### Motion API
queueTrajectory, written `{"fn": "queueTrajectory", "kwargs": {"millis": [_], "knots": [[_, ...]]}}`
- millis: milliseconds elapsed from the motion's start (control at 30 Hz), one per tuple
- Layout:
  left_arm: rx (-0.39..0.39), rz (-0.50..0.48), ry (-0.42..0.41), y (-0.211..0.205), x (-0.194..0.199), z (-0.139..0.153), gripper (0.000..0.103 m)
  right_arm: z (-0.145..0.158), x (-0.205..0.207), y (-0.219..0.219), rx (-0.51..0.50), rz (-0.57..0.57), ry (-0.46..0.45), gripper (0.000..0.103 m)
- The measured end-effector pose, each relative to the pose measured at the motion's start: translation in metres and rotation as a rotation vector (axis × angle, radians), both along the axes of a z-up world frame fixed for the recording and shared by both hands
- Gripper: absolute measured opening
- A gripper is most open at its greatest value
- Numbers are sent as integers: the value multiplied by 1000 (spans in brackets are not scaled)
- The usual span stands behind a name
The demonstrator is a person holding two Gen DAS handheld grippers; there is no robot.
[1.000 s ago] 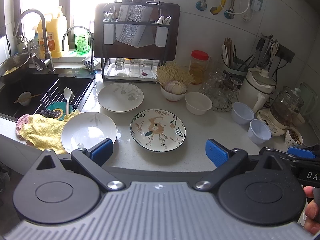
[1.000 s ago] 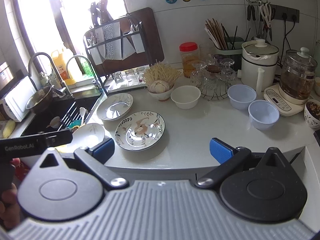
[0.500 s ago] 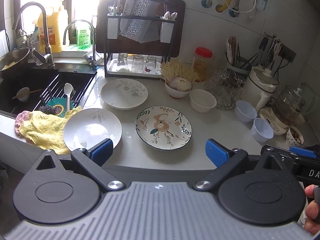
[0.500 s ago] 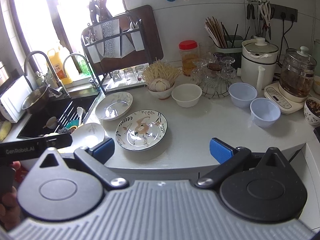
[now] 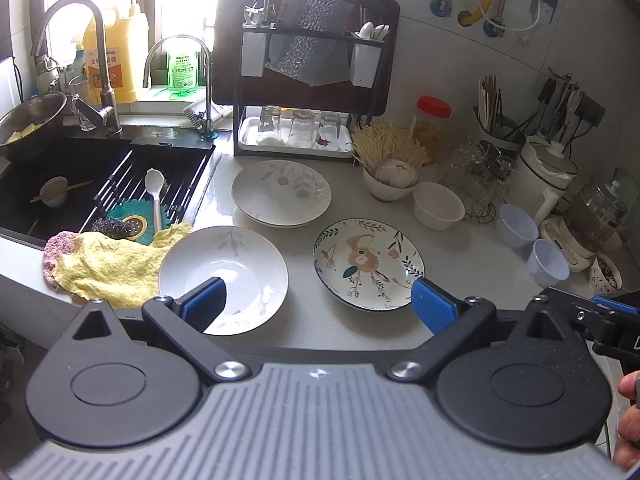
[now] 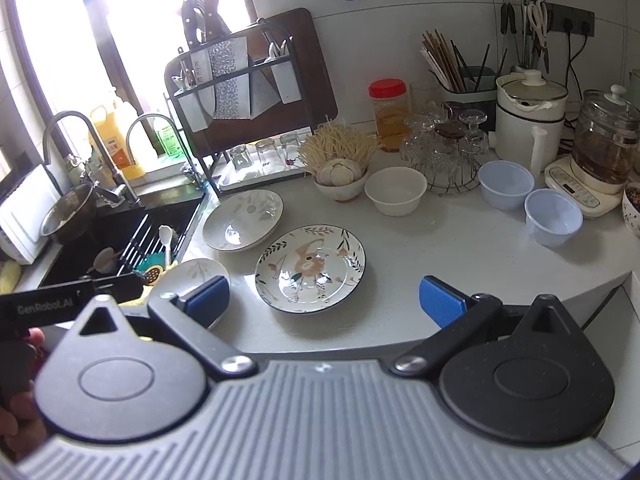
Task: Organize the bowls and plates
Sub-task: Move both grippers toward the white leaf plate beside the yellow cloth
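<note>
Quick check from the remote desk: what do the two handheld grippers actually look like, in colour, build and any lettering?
Both match: a ribbed grey body, two round black housings with silver pivot screws, black linkage fingers ending in blue ribbed pads. The left gripper appears in the right wrist view as a black bar lettered GenRobot.AI. The right gripper shows white lettering starting with D in the left view. No sleeves or cables visible.

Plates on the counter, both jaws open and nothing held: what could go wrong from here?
The near white plate sits by the counter's front edge, partly over the yellow cloth; a clumsy grab could tip it off. Stacking the patterned plate on the differently shaped far white plate may leave it rocking.
</note>
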State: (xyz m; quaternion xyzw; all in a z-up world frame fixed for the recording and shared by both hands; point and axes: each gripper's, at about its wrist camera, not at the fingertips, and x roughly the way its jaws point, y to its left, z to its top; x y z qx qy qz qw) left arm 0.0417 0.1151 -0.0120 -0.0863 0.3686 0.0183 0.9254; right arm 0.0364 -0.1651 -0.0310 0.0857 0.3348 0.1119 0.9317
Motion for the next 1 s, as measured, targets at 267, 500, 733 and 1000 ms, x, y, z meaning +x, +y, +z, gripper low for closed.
{"fn": "queueTrajectory", "kwargs": {"millis": [267,500,733,1000], "knots": [[-4,-22,17,38,-3,-9,100,-5,-8,33,15,-25,20,103],[-21,-4,16,60,-3,-16,100,-4,-4,52,22,-7,0,103],[-37,30,23,88,10,-21,100,-5,16,73,33,4,6,103],[-25,49,28,133,60,-28,100,-11,67,108,35,27,-9,103]]}}
